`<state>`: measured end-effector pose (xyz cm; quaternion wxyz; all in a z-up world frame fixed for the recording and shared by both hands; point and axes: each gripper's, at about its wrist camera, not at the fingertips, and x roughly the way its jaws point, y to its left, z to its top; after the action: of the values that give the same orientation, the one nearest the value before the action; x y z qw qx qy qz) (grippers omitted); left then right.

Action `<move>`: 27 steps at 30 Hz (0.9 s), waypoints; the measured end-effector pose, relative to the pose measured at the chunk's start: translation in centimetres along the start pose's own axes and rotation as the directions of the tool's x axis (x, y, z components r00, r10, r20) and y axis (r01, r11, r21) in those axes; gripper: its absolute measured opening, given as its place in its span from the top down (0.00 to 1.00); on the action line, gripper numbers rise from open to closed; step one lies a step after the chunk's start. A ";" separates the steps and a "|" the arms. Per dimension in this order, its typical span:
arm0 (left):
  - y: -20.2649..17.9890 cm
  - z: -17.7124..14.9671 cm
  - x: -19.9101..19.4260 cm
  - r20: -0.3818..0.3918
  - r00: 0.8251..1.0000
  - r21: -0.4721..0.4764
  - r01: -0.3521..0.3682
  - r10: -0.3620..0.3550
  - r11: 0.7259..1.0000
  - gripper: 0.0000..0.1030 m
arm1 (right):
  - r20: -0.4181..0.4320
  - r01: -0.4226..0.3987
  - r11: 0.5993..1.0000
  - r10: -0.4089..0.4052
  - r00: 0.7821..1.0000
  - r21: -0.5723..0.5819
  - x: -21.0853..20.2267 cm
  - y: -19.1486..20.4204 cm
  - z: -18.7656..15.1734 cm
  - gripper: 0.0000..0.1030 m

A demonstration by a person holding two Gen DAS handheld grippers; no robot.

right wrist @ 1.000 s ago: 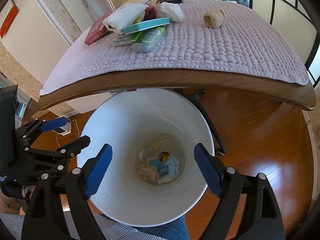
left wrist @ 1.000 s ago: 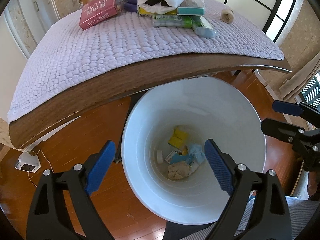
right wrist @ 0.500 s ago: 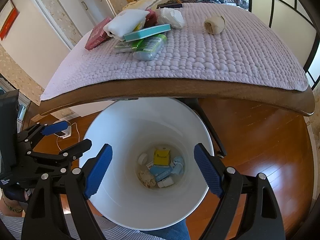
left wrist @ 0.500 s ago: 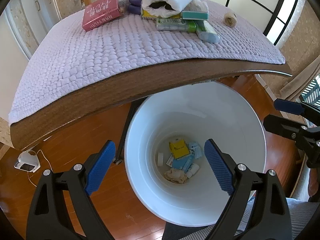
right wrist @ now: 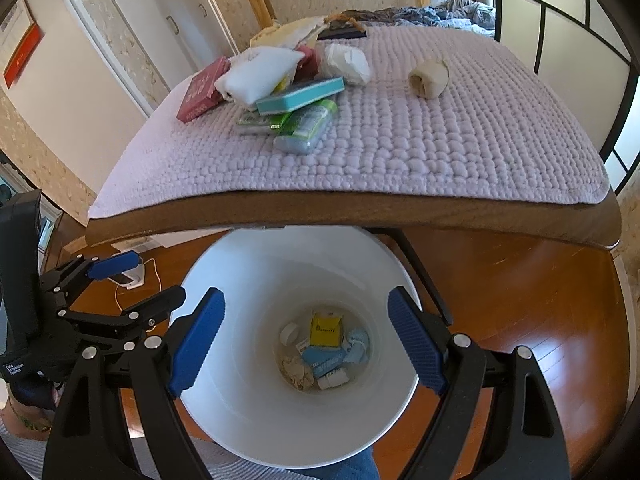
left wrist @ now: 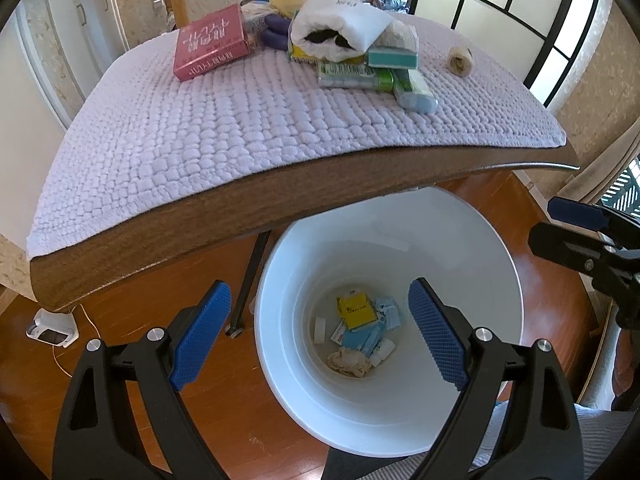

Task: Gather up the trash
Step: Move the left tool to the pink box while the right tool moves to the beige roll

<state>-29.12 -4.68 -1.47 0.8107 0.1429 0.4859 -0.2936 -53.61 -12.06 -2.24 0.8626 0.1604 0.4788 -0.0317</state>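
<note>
A white bin (left wrist: 400, 408) (right wrist: 256, 412) stands on the floor under the table's front edge. At its bottom lie a yellow box (left wrist: 356, 308) (right wrist: 326, 329), blue packets, a small white bottle and a crumpled brown paper (left wrist: 348, 362). My left gripper (left wrist: 320, 330) hangs open above the bin's left half, nothing between its fingers. My right gripper (right wrist: 306, 330) is open over the bin too, empty. On the table's lilac mat (left wrist: 208, 128) remain a pink box (left wrist: 212, 42), a pile of packets under a white bag (left wrist: 340, 30), and a beige paper roll (left wrist: 460, 60) (right wrist: 428, 78).
The wooden table edge (left wrist: 160, 236) overhangs the bin's far rim. A black table leg (right wrist: 416, 268) stands beside the bin. A white charger with a cable (left wrist: 52, 326) lies on the wood floor at left. Striped fabric of the person's lap shows at the bottom.
A yellow box tumbled into the bin and now lies flat on the other trash. Both views tilted up slightly, showing more of the table; both grippers stayed open.
</note>
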 end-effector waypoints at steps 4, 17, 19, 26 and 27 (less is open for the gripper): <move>0.3 0.5 -1.0 0.026 1.000 -0.023 0.003 -0.002 1.000 0.11 | 0.052 0.041 0.999 -0.040 0.998 -0.016 -0.9 -0.4 0.8 0.20; 5.0 6.2 -3.3 0.156 0.984 -0.132 -0.071 0.092 0.989 0.03 | 0.194 0.160 0.987 -0.163 0.967 0.032 -1.5 -4.6 7.5 0.20; 5.9 7.7 -3.0 0.162 0.983 -0.153 -0.065 0.090 0.986 0.03 | 0.212 0.170 0.985 -0.172 0.962 0.032 -1.3 -5.0 8.6 0.19; 9.3 12.6 -0.5 0.163 0.985 -0.237 -0.010 0.050 0.971 0.03 | 0.222 0.187 0.982 -0.191 0.956 0.042 0.9 -6.6 12.2 0.17; 9.7 13.3 0.0 0.162 0.986 -0.246 -0.003 0.044 0.969 0.03 | 0.219 0.188 0.981 -0.193 0.956 0.044 1.5 -6.9 12.9 0.17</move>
<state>-13.79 -3.89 4.52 0.8631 0.0227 0.4476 -0.2328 -43.73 -22.34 1.10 0.9017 0.1186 0.3922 -0.1379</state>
